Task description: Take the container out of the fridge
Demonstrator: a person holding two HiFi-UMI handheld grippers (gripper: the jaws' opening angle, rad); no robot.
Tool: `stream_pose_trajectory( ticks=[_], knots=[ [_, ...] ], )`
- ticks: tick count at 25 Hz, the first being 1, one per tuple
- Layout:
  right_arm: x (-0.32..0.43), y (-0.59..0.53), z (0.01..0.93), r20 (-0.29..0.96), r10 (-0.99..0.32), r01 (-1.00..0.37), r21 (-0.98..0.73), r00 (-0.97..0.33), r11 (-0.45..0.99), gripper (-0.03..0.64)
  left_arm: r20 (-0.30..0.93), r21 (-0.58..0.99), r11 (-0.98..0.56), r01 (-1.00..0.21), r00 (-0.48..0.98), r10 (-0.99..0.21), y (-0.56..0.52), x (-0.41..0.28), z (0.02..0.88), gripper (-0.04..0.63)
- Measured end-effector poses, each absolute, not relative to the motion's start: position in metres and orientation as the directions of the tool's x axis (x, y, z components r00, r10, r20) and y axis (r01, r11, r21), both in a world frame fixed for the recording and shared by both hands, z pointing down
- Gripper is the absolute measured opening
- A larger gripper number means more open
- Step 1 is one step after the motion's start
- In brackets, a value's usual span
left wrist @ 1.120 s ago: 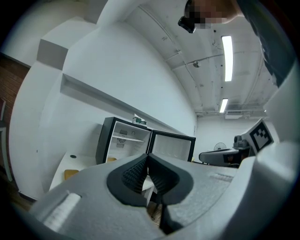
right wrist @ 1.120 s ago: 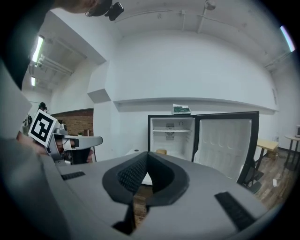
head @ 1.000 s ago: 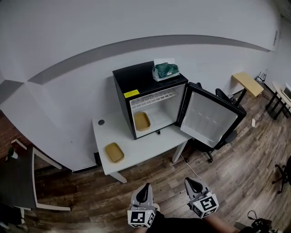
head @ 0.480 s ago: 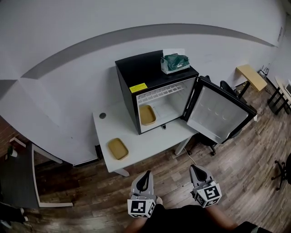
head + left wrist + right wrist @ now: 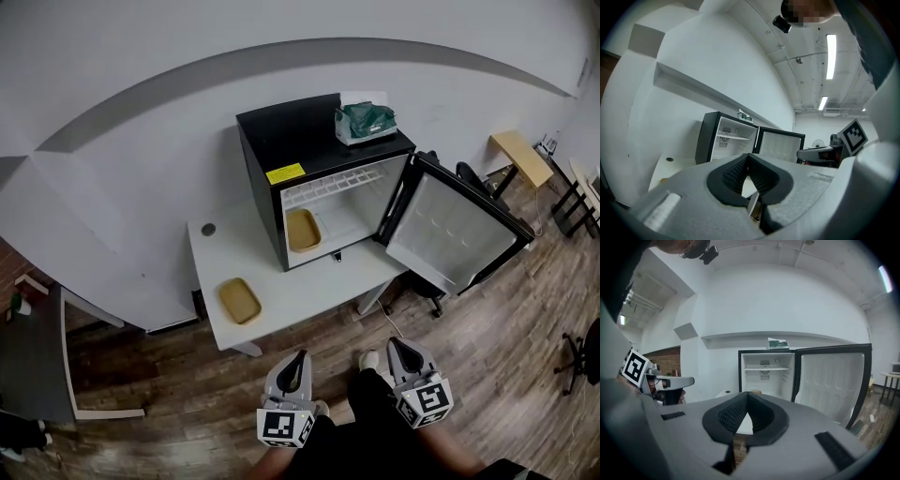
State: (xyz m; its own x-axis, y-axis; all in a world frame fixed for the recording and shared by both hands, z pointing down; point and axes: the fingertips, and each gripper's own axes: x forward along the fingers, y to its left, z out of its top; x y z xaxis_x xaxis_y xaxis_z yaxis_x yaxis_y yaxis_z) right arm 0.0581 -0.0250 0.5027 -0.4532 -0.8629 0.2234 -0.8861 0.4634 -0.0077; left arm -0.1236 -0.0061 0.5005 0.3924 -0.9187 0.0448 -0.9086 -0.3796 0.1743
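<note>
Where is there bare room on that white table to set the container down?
Free: the table front strip between the tan tray and the open door. Also left of the fridge, round the dark hole. The fridge fills the rest.

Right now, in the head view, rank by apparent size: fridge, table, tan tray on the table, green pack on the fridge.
1. fridge
2. table
3. tray and green pack: these look about alike, so they are not ranked.
</note>
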Motion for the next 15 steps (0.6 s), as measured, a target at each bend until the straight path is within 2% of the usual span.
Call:
stream_pose_trajectory(
  ticks=[9, 15],
  knots=[
    [0.06, -0.062, 0.52, 0.241, -0.824, -0.851, -0.015, -0.513, 0.525, 0.0, 0.064, 0.187, -0.265, -0.946, 0.281, -0.958, -0.017, -0.133, 0.51, 0.014],
    [0.068, -0.114, 0.513, 0.21, -0.8, -0.818, 0.003, -0.562, 0.575, 0.0, 0.09, 0.17, -0.221, -0.96, 0.239, -0.967, -0.055, -0.121, 0.514, 0.014]
  ],
)
